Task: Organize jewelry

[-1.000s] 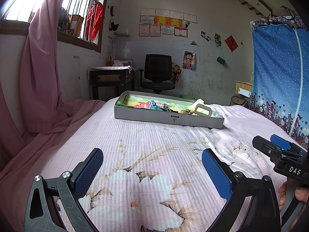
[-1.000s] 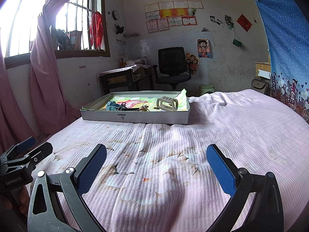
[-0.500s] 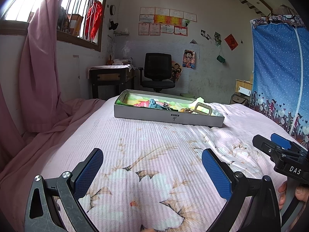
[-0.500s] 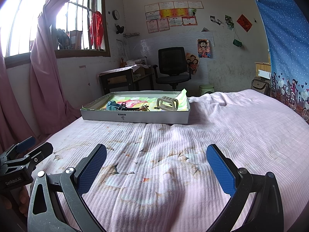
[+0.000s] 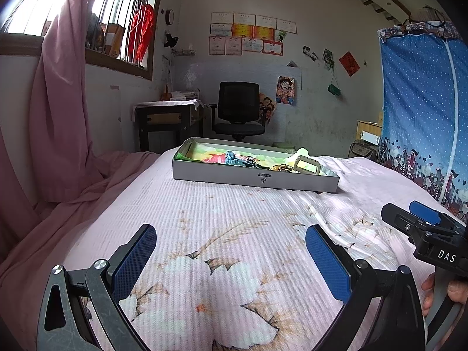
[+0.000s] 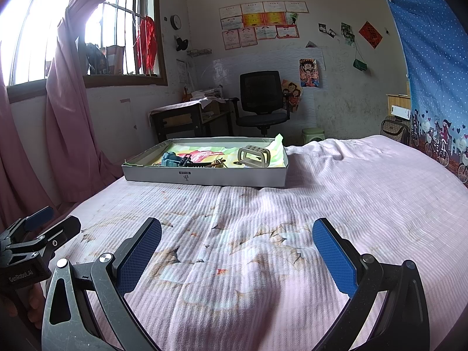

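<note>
The left hand-held gripper (image 5: 231, 256) hangs low over the bed (image 5: 234, 219), its two blue-padded fingers (image 5: 134, 260) spread wide apart with nothing between them. The right hand-held gripper (image 6: 237, 251) sits the same way, fingers (image 6: 333, 257) wide apart and holding nothing, over the pink flowered bedspread (image 6: 321, 199). Each one shows at the edge of the other's view: the right one at the far right of the left view, the left one at the far left of the right view.

Well ahead of both, further up the bed, lies a shallow grey box (image 6: 204, 177) lined with bright printed paper (image 6: 204, 150). Inside it the jewelry is bunched near the front wall: a blue-grey hair clip (image 6: 171, 159), a dark beaded piece (image 6: 185, 161) touching it, a tangle of gold-coloured pieces (image 6: 218, 163) beside that, and a large beige hair claw (image 6: 254, 157) standing toward the right end.

Beyond the bed are a black office chair (image 5: 238, 111), a dark desk (image 5: 166, 122) under the window, a pink curtain (image 5: 58, 111) and a blue dotted curtain (image 5: 424, 111)
</note>
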Available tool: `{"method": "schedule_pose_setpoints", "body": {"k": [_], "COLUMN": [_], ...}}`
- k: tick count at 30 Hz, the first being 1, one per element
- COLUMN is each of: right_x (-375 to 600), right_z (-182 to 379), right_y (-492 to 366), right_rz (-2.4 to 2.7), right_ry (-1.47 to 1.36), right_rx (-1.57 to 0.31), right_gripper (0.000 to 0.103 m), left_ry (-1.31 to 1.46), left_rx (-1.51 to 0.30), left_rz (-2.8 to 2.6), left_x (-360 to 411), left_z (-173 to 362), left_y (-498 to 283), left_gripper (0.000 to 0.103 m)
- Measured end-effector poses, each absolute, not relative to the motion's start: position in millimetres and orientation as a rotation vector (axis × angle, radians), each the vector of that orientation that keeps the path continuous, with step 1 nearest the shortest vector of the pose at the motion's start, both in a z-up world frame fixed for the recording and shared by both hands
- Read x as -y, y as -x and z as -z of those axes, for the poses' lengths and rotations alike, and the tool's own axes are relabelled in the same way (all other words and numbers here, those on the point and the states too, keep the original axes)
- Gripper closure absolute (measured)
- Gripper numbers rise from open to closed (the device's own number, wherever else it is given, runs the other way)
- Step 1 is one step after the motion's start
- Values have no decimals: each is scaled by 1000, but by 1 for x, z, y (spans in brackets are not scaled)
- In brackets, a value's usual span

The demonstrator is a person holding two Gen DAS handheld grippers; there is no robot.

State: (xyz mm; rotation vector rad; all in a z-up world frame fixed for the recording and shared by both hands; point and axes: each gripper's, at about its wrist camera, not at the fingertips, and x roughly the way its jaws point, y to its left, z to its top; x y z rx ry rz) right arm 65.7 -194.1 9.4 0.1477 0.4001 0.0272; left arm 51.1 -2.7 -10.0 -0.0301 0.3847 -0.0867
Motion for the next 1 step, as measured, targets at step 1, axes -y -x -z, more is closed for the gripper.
{"method": "schedule_pose_setpoints", "body": {"k": [1], "right_x": [194], "right_z": [-9], "right_y": [-66], "right_rz": [-27], "right_ry": [-148], "right_rx": [-400], "right_gripper": [1], "left_ry": [30], "left_rx": [-385], "left_rz": [87], "left_x": [2], "left_z": [10], "left_y": [-51], "left_gripper": [0]}}
